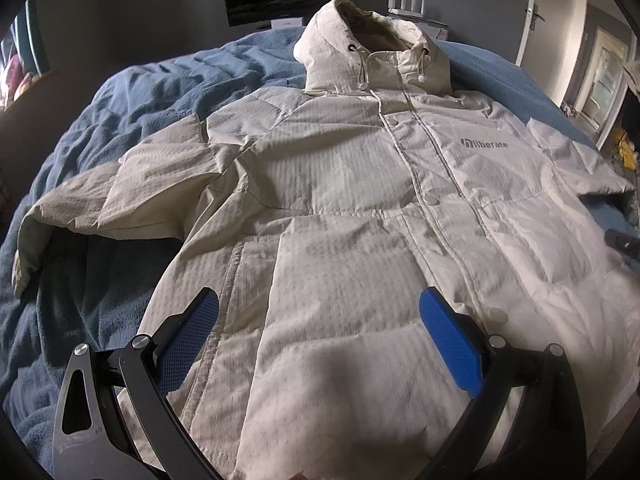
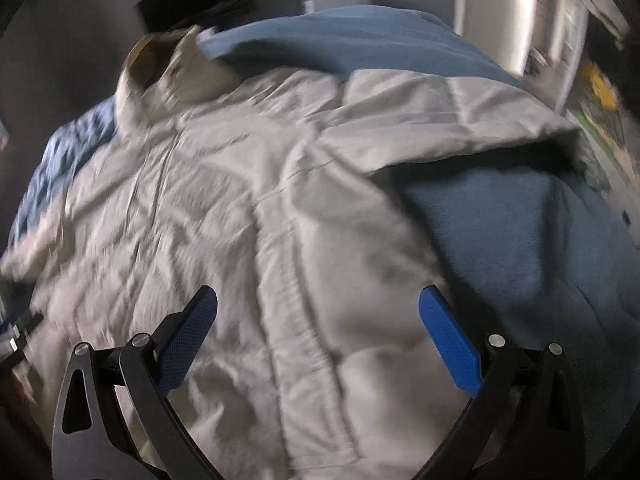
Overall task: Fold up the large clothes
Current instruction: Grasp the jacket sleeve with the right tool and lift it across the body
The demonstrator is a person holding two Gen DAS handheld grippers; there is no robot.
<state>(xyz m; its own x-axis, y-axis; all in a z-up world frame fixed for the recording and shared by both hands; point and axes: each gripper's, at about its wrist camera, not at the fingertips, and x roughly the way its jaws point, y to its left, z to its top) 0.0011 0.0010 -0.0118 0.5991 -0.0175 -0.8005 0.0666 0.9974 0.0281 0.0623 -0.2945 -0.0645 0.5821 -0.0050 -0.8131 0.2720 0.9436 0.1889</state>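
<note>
Folding is judged barely begun. Spread front-up on the blue bed cover [image 1: 120,92], the cream hooded jacket [image 1: 360,208] is seen buttoned, hood [image 1: 360,36] at the far end, both sleeves lying out to the sides and no fold made. Above the jacket's hem, the left hand-held gripper [image 1: 319,316] is held wide and empty; the right hand-held gripper [image 2: 318,314], likewise wide and empty, is seen near the jacket's side edge. Sleeves and body remain to be folded.

Bare blanket [image 2: 500,240] beside jacket [image 1: 340,200]
</note>
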